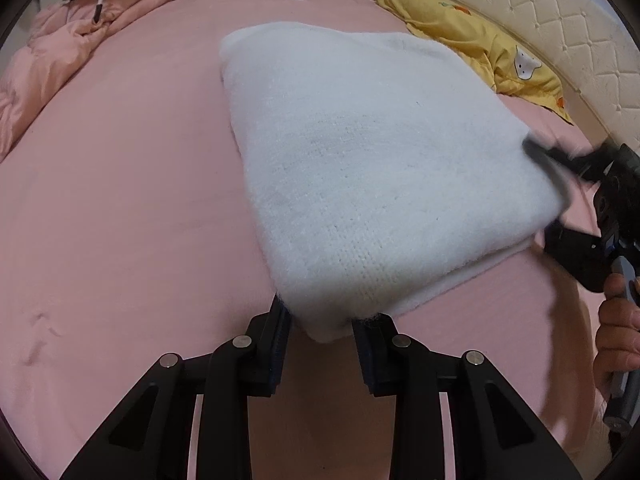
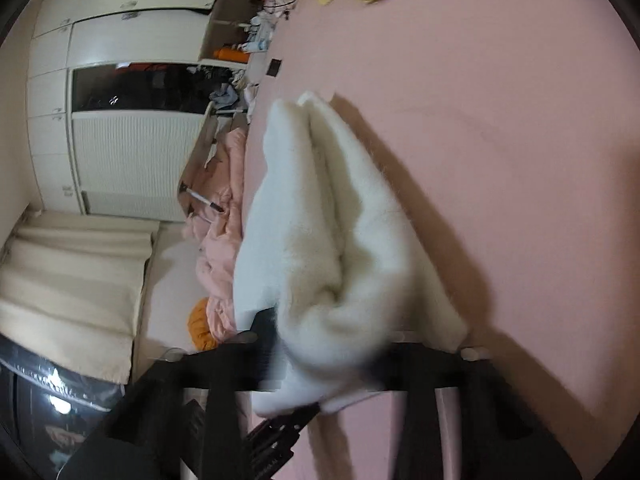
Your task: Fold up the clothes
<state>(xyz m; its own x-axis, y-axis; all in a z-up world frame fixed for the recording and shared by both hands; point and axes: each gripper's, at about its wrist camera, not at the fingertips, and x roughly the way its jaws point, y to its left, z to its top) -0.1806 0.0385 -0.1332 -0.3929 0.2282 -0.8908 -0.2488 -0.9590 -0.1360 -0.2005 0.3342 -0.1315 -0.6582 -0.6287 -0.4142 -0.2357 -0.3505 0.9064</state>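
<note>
- White fluffy knitted sweater [image 1: 360, 168], folded, lying on the pink bed sheet [image 1: 120, 200] (its near corner lifted).
- Left gripper [image 1: 320, 330]: jaws clamped on the sweater's near corner, cloth bulging between the fingers.
- Right gripper [image 2: 328, 352]: closed on the sweater's right edge (blurred), bunched fabric [image 2: 340, 240] rising ahead of it.
- Yellow printed garment [image 1: 480, 52] beside the cream quilted headboard [image 1: 560, 40], well apart from the sweater.
</note>
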